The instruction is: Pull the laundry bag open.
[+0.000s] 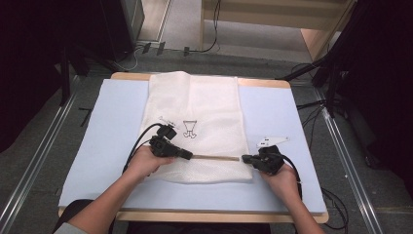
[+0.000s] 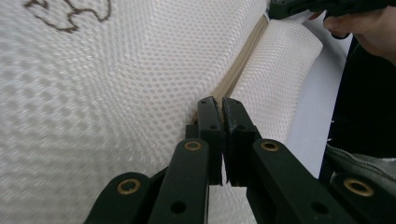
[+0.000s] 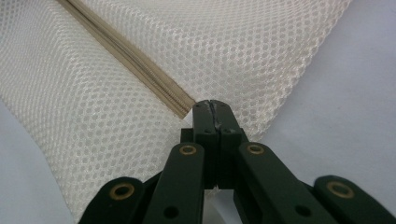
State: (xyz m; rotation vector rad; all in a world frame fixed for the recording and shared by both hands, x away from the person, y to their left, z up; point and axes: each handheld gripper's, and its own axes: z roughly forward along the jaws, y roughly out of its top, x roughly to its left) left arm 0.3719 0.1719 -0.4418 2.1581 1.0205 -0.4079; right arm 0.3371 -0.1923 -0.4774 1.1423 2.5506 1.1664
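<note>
The white mesh bag (image 1: 199, 131) lies on the desk (image 1: 112, 136); its zipper (image 1: 216, 157) runs straight between the left hand-held gripper (image 1: 187, 155) and right hand-held gripper (image 1: 246, 158), each pinching one end

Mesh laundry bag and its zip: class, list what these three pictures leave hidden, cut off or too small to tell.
- Zip pull: in the left gripper view the left tongs cover the end of the zip; in the right gripper view the right tongs cover its other end.
- Contents of the mesh bag: the weave hides them in the high view.
- Brown printed motif: too small to read in the high view, cut off by the top edge in the left gripper view.
</note>
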